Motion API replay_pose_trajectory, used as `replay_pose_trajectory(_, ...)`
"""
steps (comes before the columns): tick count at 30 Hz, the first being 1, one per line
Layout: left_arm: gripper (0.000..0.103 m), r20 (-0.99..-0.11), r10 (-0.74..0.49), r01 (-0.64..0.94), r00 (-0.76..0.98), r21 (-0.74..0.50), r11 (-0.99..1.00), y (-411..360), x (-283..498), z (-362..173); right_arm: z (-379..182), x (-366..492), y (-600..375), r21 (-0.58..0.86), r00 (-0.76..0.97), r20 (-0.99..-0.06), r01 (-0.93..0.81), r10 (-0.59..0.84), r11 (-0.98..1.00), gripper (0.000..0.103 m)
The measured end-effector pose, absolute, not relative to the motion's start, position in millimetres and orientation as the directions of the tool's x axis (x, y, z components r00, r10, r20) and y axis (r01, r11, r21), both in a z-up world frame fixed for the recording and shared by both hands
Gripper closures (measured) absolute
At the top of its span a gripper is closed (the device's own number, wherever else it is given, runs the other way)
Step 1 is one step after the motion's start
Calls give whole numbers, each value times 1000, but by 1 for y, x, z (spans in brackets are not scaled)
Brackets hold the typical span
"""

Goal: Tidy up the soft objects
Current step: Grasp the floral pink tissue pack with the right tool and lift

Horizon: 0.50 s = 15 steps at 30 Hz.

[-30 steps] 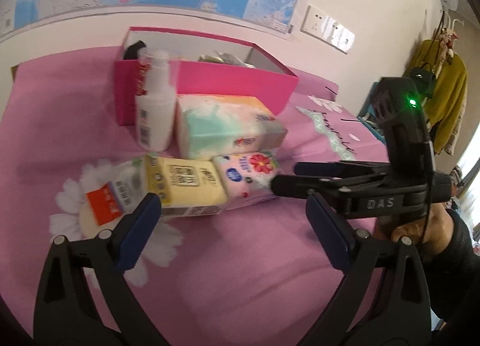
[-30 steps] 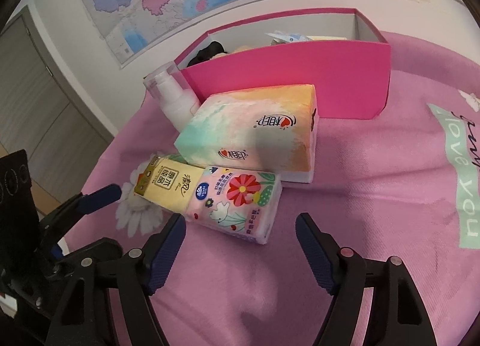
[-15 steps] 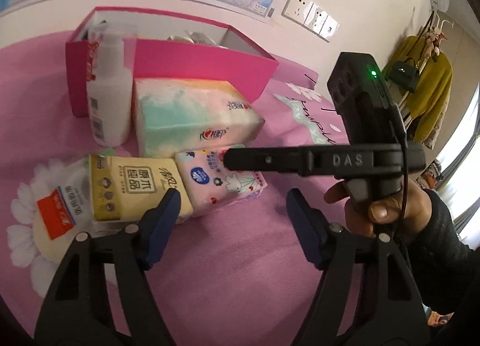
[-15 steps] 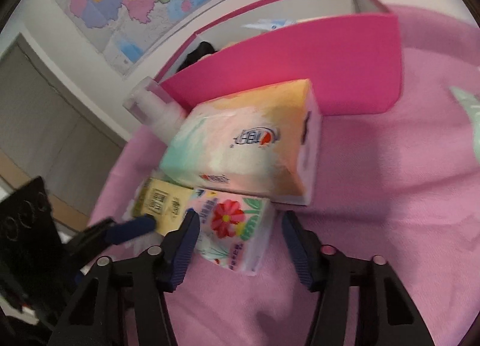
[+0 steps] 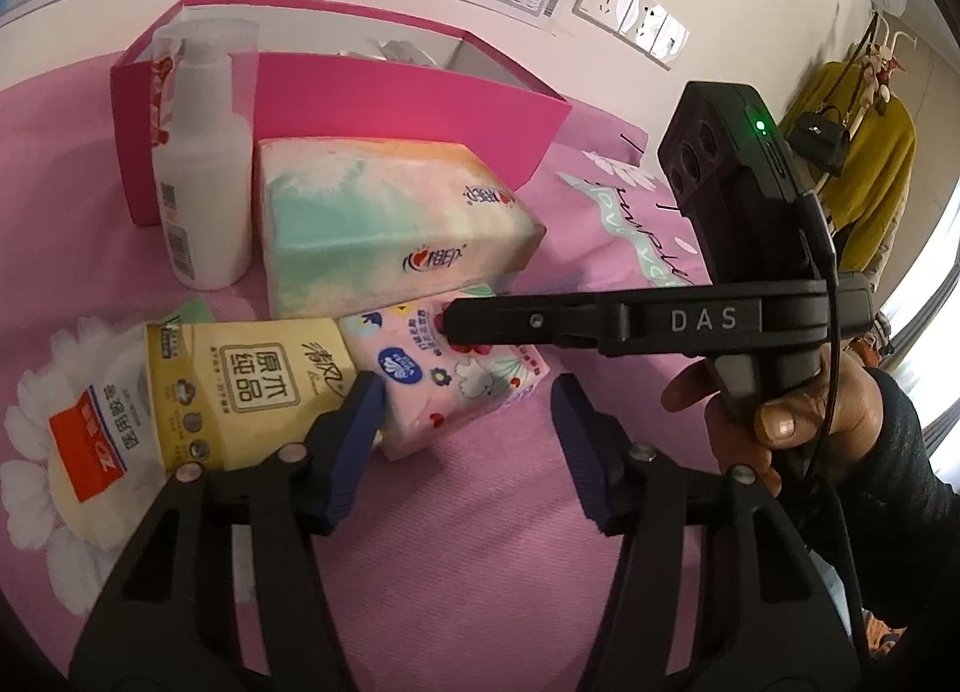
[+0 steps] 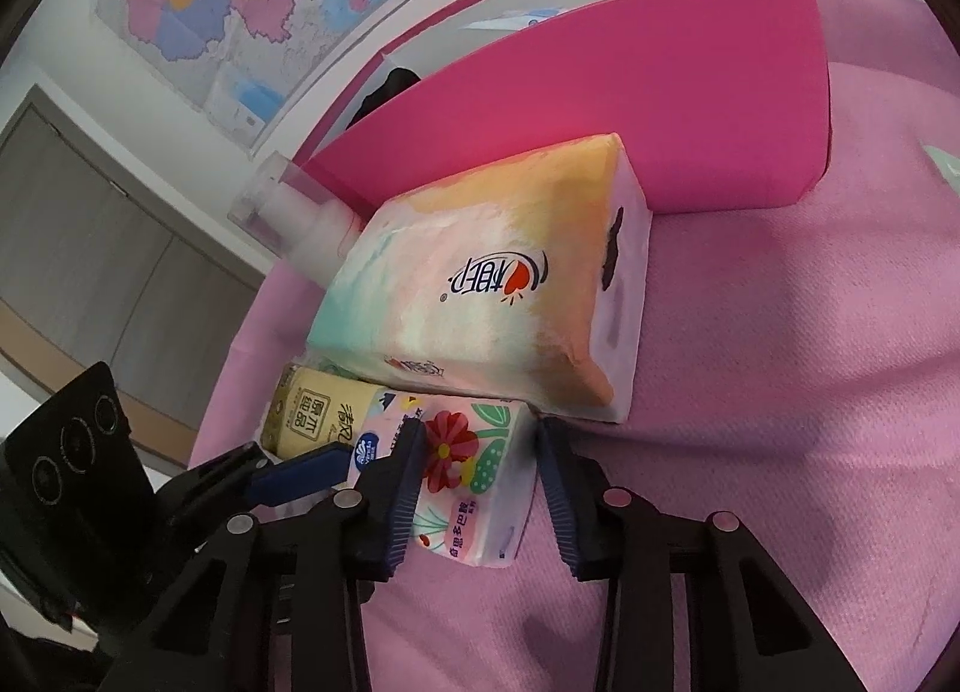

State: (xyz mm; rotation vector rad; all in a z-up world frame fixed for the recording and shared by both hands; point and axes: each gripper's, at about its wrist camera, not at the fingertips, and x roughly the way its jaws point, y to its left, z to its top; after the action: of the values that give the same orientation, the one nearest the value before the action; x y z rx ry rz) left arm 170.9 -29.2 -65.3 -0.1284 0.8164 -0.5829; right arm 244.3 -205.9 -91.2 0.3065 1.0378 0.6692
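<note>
A small pink floral tissue pack (image 5: 474,386) (image 6: 474,482) lies on the pink cloth in front of a large pastel tissue pack (image 5: 390,230) (image 6: 492,296). A yellow tissue pack (image 5: 252,386) (image 6: 312,416) lies against its left end. My left gripper (image 5: 465,440) is closing around the floral pack; its left pad touches the seam between the two small packs, while its right pad stands clear. My right gripper (image 6: 483,482) is also closing, with the floral pack between its pads, and I see no squeeze on the wrapper.
A white pump bottle (image 5: 201,182) stands before an open pink box (image 5: 408,104) (image 6: 630,110) holding several items. A white pack with a red label (image 5: 90,440) lies at far left. A person's hand (image 5: 774,416) holds the right gripper. Bare pink cloth (image 6: 780,392) lies to the right.
Both grippers have come in lower and closer to the floral pack, and their jaws have narrowed. The right gripper's fingers now straddle the pack instead of hanging short of it.
</note>
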Motion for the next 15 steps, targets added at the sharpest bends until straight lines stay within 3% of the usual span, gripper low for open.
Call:
replay_pose_trajectory(6,43,-649,-551,445,525,-343,827,-28,158,-66,-93,238,-209,547,320,-680,-377,659,748,76)
replay_pose_trajectory(15,44,-688,-527,405,500,-353,844,-20,139,-78,-96,206,-215,575,274,-672,-394,688,717,77)
